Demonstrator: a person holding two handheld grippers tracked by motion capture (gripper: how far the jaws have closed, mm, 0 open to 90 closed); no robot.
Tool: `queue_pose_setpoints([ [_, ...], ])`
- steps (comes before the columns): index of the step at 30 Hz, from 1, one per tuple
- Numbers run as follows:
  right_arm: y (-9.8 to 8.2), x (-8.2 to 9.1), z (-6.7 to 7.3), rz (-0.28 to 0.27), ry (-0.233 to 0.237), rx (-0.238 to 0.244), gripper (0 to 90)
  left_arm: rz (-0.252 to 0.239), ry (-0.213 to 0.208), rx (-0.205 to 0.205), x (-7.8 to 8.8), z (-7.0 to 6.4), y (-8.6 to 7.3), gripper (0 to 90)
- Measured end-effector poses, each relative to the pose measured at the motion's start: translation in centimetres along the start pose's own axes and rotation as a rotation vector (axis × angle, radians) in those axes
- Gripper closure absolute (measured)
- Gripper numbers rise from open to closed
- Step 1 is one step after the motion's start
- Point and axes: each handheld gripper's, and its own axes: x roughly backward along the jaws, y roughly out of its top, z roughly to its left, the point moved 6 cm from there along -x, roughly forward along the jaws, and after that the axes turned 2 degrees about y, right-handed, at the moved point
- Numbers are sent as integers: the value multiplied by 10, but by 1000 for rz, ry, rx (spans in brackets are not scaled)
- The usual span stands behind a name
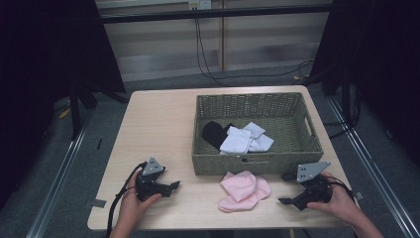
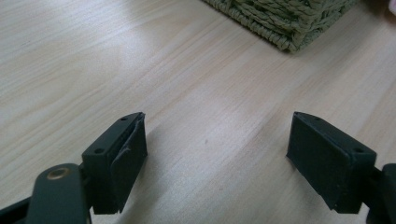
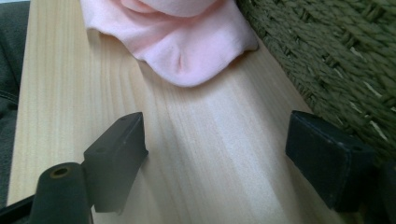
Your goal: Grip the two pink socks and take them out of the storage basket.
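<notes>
A pair of pink socks (image 1: 244,190) lies on the wooden table in front of the woven green basket (image 1: 257,165). Inside the basket lie white socks (image 1: 245,138) and a black sock (image 1: 214,132). My left gripper (image 1: 172,187) rests at the table's front left, open, jaws pointing right toward the basket corner (image 2: 289,25), with bare wood between them. My right gripper (image 1: 286,189) sits at the front right, open, pointing left at the pink socks (image 3: 180,35), a short way off from them. The basket wall (image 3: 336,51) runs along its right jaw.
The table's front edge (image 1: 218,227) is close under both hands. Grey carpet floor and black stand legs (image 1: 75,106) surround the table. Cables (image 1: 208,64) hang behind it. Bare wood stretches left of the basket.
</notes>
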Motion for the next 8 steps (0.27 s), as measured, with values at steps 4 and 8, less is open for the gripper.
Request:
queue_pose_setpoints([
  [4, -1, 0, 0, -6, -12, 7, 190, 0, 0, 0, 0, 0, 0, 194],
  [8, -1, 0, 0, -5, -14, 8, 186, 1, 0, -2, 0, 0, 0, 194],
])
